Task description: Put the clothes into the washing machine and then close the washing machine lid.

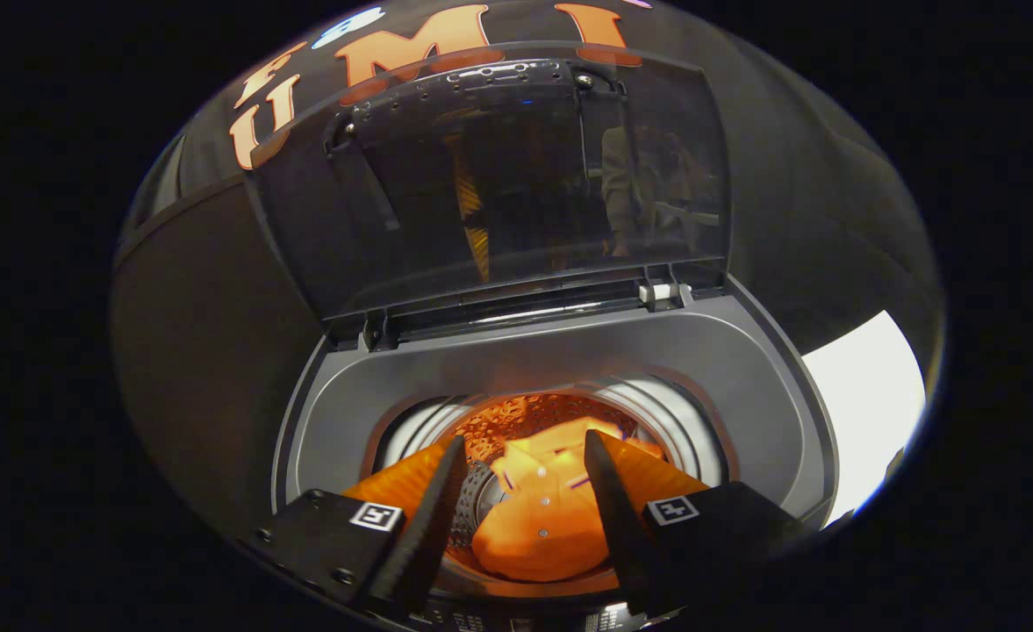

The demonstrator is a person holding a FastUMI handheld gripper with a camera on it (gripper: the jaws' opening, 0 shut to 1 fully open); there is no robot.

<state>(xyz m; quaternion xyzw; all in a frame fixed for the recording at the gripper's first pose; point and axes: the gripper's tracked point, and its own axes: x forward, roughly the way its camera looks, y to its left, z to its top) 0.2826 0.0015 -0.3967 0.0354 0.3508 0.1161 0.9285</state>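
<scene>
Hovering over the washing machine [560,351], tongs [523,448] apart and holding nothing. Orange shirt [542,513] lies down in the drum, so loading looks done. Lid [498,175] stands open at the far side; closing remains.

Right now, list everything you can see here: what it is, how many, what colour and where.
Top-loading washing machine: one, grey top deck, below and ahead of the gripper.
Smoked see-through washing machine lid: one, dark tinted, standing open, hinged at the far edge of the deck.
Perforated metal drum: one, round, glowing orange, sunk in the middle of the deck.
Orange buttoned garment: one, lying inside the drum, seen between the fingers.
White surface: one, beyond the machine's right side; what it is cannot be told.
Gripper: one, fingers spread apart over the drum mouth, pressing on nothing.
</scene>
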